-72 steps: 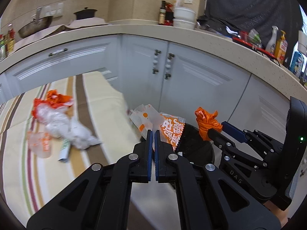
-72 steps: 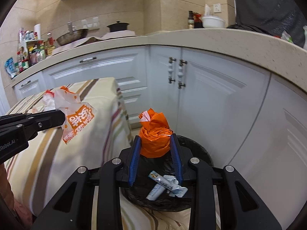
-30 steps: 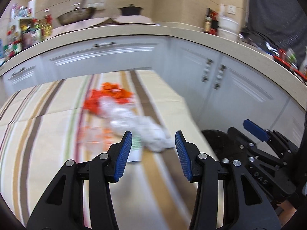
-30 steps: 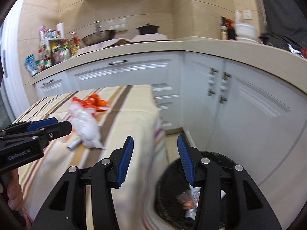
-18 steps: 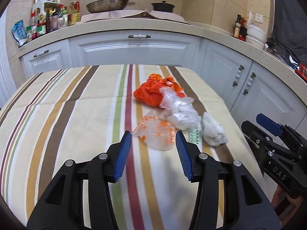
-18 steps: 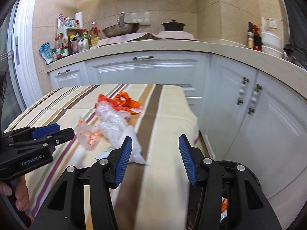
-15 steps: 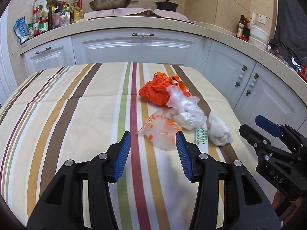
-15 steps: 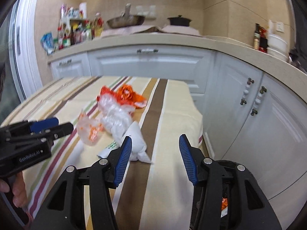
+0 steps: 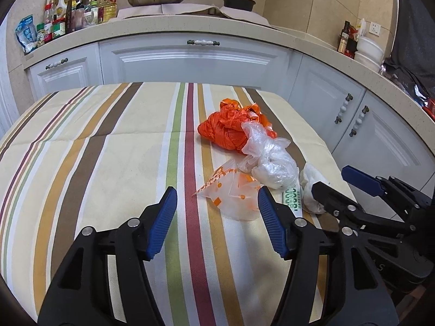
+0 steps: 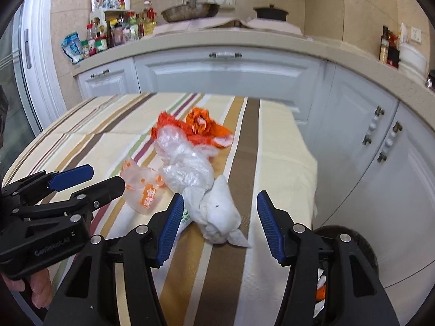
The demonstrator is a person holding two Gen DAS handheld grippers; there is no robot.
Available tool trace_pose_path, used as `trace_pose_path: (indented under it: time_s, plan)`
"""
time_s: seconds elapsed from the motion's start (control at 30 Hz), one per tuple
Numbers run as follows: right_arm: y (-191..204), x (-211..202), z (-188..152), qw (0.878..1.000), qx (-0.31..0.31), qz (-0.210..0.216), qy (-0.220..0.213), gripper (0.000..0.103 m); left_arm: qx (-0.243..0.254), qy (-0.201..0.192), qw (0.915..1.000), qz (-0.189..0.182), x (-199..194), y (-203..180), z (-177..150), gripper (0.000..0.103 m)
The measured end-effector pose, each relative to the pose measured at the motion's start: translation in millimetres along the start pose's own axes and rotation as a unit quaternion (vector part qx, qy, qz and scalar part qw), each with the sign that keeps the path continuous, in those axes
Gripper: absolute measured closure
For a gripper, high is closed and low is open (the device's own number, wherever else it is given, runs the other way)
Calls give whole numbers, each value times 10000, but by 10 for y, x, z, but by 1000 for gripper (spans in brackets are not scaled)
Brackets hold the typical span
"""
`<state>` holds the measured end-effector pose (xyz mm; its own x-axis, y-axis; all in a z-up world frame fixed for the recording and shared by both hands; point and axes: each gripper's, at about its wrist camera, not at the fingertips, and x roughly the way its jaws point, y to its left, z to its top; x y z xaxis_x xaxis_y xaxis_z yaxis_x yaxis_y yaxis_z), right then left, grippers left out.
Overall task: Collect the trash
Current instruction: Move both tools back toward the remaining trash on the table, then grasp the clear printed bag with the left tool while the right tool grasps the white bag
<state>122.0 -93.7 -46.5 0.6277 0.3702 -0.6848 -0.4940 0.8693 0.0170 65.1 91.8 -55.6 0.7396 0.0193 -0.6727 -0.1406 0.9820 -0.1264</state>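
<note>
Both grippers hover over the striped tablecloth (image 9: 108, 149). The left gripper (image 9: 217, 214) and right gripper (image 10: 217, 217) have just been opening, jaws apart and empty. Trash pile (image 9: 252, 154) lies near the cloth's right edge, just ahead of both.

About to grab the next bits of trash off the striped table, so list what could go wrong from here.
1. The clear bag, orange bag, printed bag and white wad lie touching; pinching one may drag or scatter the others.
2. The left gripper and right gripper, both open and empty, aim at the same small heap and could collide.
3. The wad sits near the table edge, above the bin; a nudge could drop it on the floor.
</note>
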Motion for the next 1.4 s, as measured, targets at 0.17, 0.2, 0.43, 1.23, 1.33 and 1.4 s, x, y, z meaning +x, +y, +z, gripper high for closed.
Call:
trace_pose_path:
  time_s: [0.17, 0.2, 0.43, 1.23, 1.33, 1.4]
  plan:
    - [-77, 112, -13, 9993, 205, 120, 289, 53, -84, 140, 9998, -71, 76, 24, -1, 36]
    - [-78, 133, -18, 9991, 175, 125, 352, 62, -85, 147, 9998, -72, 86, 29, 2, 35]
    - [-72, 100, -21, 9992, 135, 222, 293, 75, -31, 326, 9993, -167, 217, -32, 22, 34]
    - [-166, -94, -73, 9998, 156, 140, -23, 75, -187, 276, 9991, -269, 58, 97, -4, 85]
    - [-209, -148, -99, 9998, 186, 95, -75, 75, -64, 123, 9996, -244, -67, 36, 5, 85]
    - [-249, -195, -122, 9997, 217, 37, -131, 75, 39, 41, 9996, -287, -140, -42, 13, 85]
